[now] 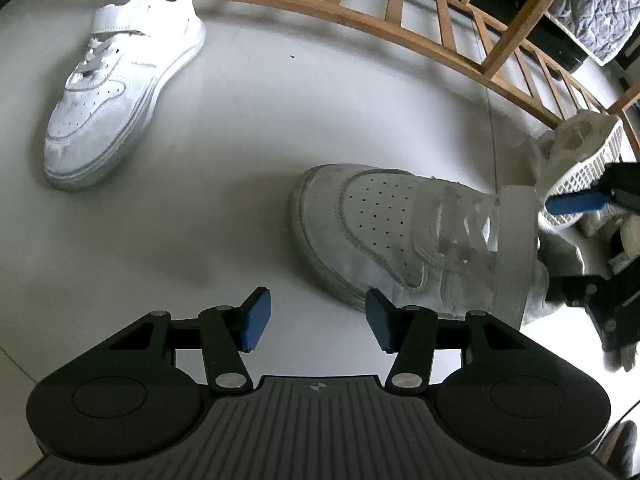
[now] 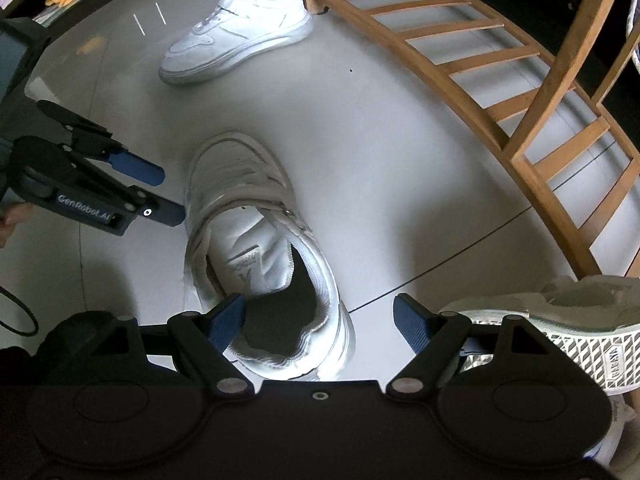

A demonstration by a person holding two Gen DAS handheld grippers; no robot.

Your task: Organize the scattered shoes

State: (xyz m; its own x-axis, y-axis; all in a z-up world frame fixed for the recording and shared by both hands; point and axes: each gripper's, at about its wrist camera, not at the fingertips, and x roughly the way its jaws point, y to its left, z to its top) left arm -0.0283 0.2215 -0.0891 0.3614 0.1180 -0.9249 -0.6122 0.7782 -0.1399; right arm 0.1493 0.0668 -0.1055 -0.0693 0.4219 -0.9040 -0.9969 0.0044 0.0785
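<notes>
your left gripper [image 1: 316,320] hangs spread and empty beside the near white sneaker [image 2: 256,248], mid-frame; your right gripper [image 2: 320,320] gapes over its heel. light, soft-walled: pinch the padded collar. its mate [image 2: 236,32] lies upper left.

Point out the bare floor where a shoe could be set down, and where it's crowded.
Free: the grey floor between the far white sneaker, the near white sneaker and the wooden rack. Crowded: the corner by the mesh-soled shoe and both grippers.
</notes>
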